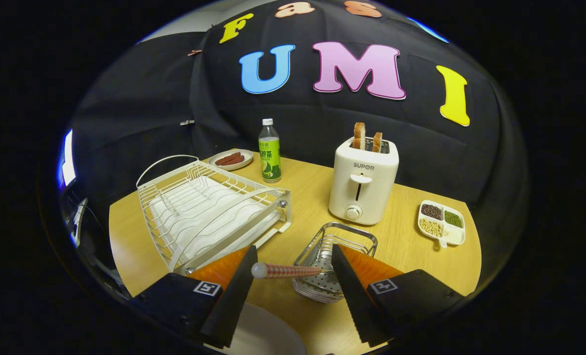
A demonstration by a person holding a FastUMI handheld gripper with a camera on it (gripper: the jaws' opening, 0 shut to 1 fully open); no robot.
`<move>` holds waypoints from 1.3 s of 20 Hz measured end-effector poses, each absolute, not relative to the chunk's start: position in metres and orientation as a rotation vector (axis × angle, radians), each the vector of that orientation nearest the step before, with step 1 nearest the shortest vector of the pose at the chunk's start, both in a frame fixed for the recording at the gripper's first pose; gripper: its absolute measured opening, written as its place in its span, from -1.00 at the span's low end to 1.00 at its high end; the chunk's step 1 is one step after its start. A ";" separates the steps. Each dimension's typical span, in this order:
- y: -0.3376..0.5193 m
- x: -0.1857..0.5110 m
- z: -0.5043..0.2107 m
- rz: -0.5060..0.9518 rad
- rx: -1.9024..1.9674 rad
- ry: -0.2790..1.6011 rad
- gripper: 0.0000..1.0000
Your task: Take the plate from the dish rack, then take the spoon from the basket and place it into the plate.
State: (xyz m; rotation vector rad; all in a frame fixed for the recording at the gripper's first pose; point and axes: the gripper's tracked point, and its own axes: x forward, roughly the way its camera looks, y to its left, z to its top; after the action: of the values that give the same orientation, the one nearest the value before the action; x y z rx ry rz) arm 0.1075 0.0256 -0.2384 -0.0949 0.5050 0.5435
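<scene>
Light wooden tabletop (411, 256): bears everything.

White wire dish rack (209, 207): ahead and left of the jaws, its slots hold no plate.

White round plate (268, 335): flat on the table, low between the jaws, apparently set there to receive.

Wire mesh basket (339, 246): just ahead of the right jaw.

Gripper (293, 271): jaws spread wide, pressing nothing.

Spoon with red-checked handle (288, 270): lies across the gap, its far end at the basket; whether either jaw touches it, I cannot tell.
</scene>
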 end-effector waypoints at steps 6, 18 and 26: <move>0.026 0.115 -0.234 0.531 -0.061 0.502 0.52; -0.007 0.124 -0.220 0.400 -0.130 0.494 -0.29; -0.022 0.114 -0.215 0.377 -0.123 0.551 -0.65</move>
State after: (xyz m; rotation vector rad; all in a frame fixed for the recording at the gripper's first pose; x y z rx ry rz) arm 0.1140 -0.0220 -0.2149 -0.1233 0.5505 0.3766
